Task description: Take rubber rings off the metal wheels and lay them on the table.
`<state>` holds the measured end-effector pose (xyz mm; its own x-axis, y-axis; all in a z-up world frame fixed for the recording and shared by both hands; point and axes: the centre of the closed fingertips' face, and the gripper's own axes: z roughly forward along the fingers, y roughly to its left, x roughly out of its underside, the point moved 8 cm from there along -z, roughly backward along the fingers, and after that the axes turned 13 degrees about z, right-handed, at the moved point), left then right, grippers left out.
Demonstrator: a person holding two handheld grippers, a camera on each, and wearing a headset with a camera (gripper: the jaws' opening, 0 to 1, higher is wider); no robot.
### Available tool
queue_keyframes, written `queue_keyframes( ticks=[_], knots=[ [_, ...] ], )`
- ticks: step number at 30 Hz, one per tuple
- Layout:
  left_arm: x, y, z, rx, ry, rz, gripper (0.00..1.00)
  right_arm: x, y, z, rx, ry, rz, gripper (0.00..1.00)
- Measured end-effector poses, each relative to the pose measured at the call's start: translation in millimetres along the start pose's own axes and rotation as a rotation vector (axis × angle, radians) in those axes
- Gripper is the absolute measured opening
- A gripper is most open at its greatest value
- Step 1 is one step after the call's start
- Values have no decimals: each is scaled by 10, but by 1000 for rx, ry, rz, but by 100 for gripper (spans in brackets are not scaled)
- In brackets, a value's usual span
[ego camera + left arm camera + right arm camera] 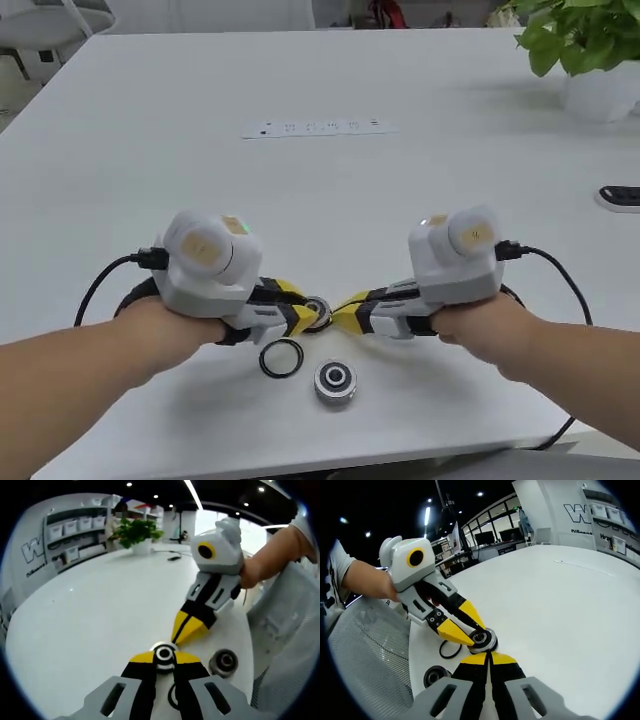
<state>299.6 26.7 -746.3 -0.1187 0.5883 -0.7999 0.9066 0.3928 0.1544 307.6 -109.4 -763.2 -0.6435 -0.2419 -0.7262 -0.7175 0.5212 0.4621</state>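
My left gripper (310, 316) (164, 660) is shut on a small metal wheel (319, 311) (164, 653) (483, 640), held just above the white table (330, 200). The held wheel's outer rim looks silvery. My right gripper (340, 308) (489, 656) faces it, jaws shut, tips right at the wheel's edge; whether they pinch anything I cannot tell. A loose black rubber ring (281, 358) (449, 651) lies flat on the table below the left gripper. Beside it rests a second metal wheel (335, 381) (223, 662) (436, 676) with a dark ring around it.
A white power strip (318, 128) lies mid-table. A potted plant (590, 50) stands at the far right, with a dark device (620, 196) at the right edge. The table's near edge (300, 462) runs just behind the wheel. Cables trail from both grippers.
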Motion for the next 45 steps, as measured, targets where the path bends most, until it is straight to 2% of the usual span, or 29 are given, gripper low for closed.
queue_keyframes(
  ticks=[7, 12, 14, 30, 45],
  knots=[
    [0, -3, 0, 0, -1, 3, 12, 2, -14, -16, -1, -22, 54, 0],
    [-1, -7, -1, -2, -4, 5, 12, -30, -24, -28, -16, -62, 135, 0],
    [0, -8, -1, -2, -6, 6, 12, -32, -19, -20, -13, -54, 122, 0],
    [1, -5, 1, 3, -3, 24, 12, -39, -20, -22, -16, -67, 165, 0],
    [-13, -15, 0, -4, 8, 33, 11, -60, 14, -17, -16, -68, 166, 0]
  ],
)
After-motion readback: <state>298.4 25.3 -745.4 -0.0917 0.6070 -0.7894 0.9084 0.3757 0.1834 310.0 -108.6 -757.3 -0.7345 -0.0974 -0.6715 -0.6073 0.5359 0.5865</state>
